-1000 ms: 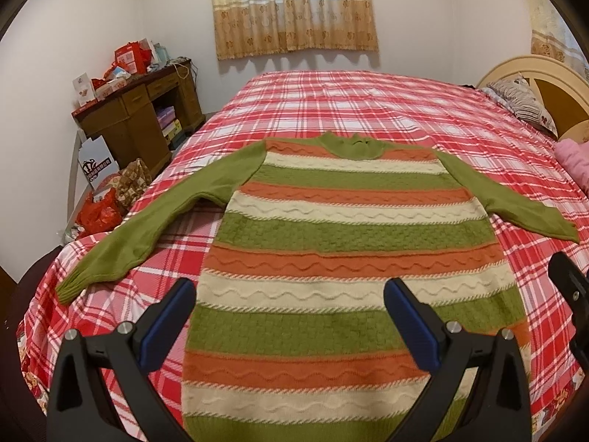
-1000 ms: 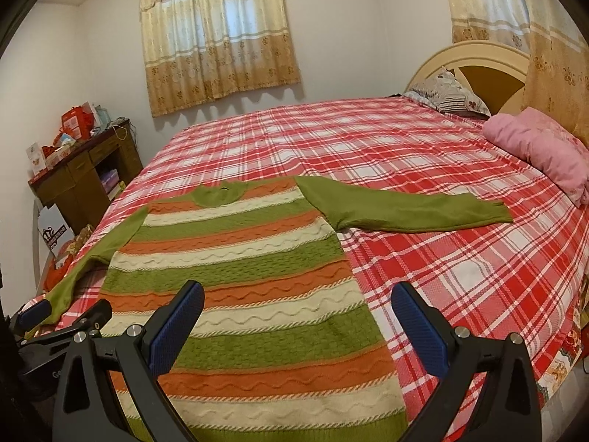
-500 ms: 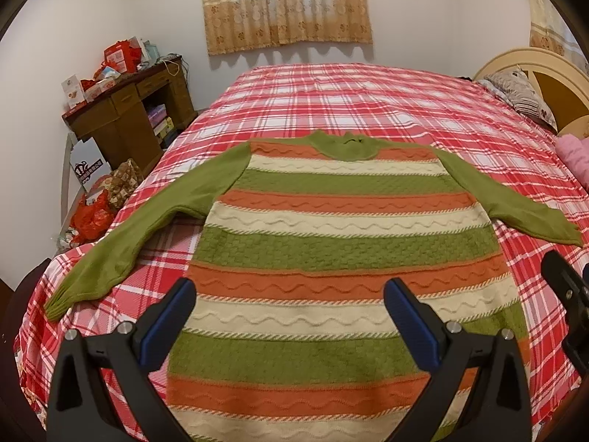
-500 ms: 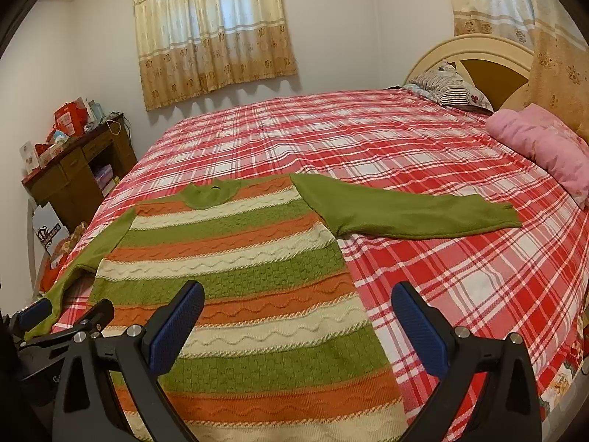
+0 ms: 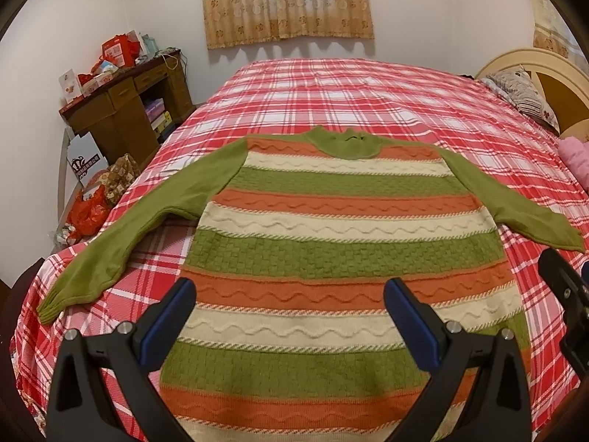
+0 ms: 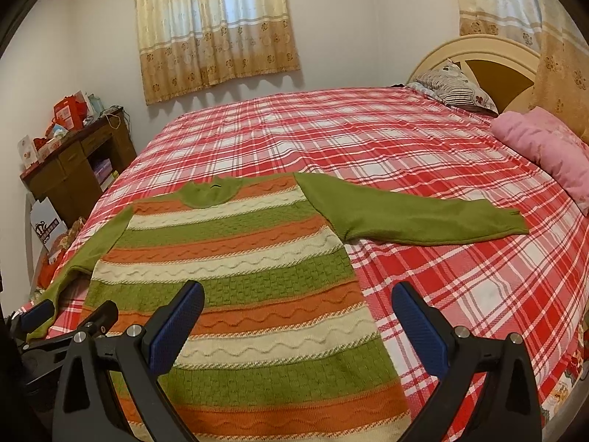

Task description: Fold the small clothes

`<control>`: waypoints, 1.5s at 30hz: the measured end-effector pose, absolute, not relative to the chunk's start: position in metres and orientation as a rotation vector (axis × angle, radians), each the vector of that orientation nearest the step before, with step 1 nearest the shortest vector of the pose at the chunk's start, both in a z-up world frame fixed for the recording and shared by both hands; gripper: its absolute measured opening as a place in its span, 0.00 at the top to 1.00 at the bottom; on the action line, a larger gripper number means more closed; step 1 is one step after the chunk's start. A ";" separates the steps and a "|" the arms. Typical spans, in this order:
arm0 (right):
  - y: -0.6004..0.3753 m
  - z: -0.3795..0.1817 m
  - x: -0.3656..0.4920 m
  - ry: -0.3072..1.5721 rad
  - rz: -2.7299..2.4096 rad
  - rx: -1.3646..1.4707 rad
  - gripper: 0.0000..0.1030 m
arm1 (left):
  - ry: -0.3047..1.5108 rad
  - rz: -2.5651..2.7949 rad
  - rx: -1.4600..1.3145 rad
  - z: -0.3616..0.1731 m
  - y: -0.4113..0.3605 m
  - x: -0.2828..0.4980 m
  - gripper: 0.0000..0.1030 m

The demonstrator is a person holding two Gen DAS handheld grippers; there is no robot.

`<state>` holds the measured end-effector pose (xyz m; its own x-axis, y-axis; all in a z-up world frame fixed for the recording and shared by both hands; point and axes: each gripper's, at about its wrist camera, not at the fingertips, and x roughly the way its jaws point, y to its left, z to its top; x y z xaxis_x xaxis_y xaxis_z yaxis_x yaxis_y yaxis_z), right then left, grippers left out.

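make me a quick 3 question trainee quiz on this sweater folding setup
1. True or false: the striped sweater lies spread flat on the plaid bedspread.
2. What are the left tongs and right tongs holding? A) a sleeve B) the hem C) nothing
3. What colour are the sweater's sleeves?

Key: 1 true; 2 C, both open; 3 green.

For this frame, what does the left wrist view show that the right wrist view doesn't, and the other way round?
Left wrist only: the whole left sleeve down to its cuff. Right wrist only: the full right sleeve and most of the pink bedding. Both: the striped sweater flat on the plaid bed, the desk, and both grippers, left and right, open and empty.
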<state>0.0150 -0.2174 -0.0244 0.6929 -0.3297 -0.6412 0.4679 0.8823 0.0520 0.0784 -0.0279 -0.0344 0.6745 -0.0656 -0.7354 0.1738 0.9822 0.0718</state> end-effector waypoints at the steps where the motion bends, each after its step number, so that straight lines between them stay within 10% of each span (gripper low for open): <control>1: -0.218 -0.025 0.016 0.671 -0.449 0.219 0.01 | 0.820 -0.135 0.139 -0.034 -0.028 0.079 0.00; 33: -0.307 -0.009 0.032 0.600 -0.548 0.280 0.02 | 0.763 -0.103 0.117 -0.020 -0.025 0.126 0.00; 38: -0.429 0.000 0.012 0.553 -0.733 0.379 0.47 | 0.697 -0.039 0.103 -0.015 -0.013 0.144 0.00; 45: -0.594 -0.059 -0.048 0.554 -1.022 0.669 0.50 | 0.723 -0.013 0.073 -0.061 0.005 0.157 0.00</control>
